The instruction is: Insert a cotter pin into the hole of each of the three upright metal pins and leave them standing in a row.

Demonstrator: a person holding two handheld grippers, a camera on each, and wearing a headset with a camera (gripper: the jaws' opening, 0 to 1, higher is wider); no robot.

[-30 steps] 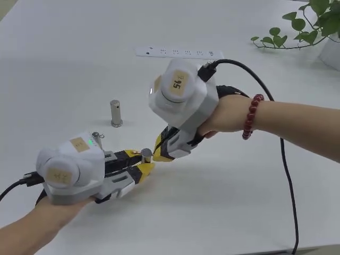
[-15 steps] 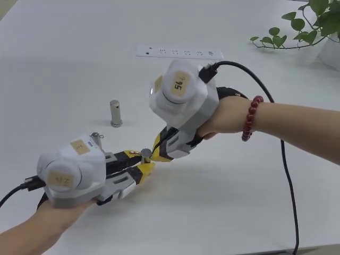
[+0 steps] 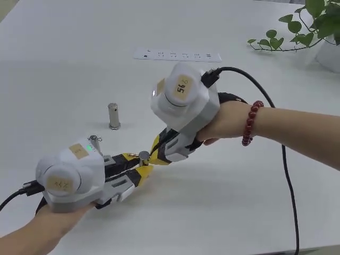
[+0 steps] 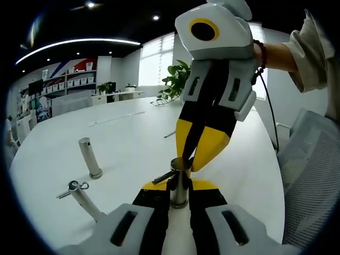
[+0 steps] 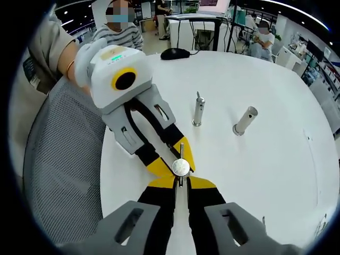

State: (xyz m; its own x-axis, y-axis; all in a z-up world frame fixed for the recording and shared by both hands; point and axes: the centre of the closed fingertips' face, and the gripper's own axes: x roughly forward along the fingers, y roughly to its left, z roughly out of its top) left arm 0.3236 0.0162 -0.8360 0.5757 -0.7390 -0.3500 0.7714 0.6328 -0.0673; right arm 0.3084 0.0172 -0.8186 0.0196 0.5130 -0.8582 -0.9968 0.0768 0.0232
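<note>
At the table [image 3: 239, 186], the left gripper [image 3: 141, 167] was clamped low on a metal pin [image 4: 180, 180]; the right gripper [image 3: 153, 154] was pinched on the cotter pin [image 4: 162, 177], partway through the hole. Cotter pin was judged light, slippery; best held by its loop.

White counter [image 3: 64, 53] stretching wide and bright, and here's what sits on it: a white power strip [image 3: 177, 54] lying flat toward the far side, sockets up. Nearer, a bare metal pin [image 3: 113, 116] stands upright on its flared base, alone. Just nearer again, a second pin [image 3: 95, 142] stands too, this one with a cotter pin [image 4: 70, 187] through its top. Over at the far right corner, a leafy plant [image 3: 305, 26] trails its stems across the surface. A black cable [image 3: 289, 191] runs across the near right part. In the right gripper view, a dark object [image 5: 175, 53], possibly a mouse, rests at the far edge.
</note>
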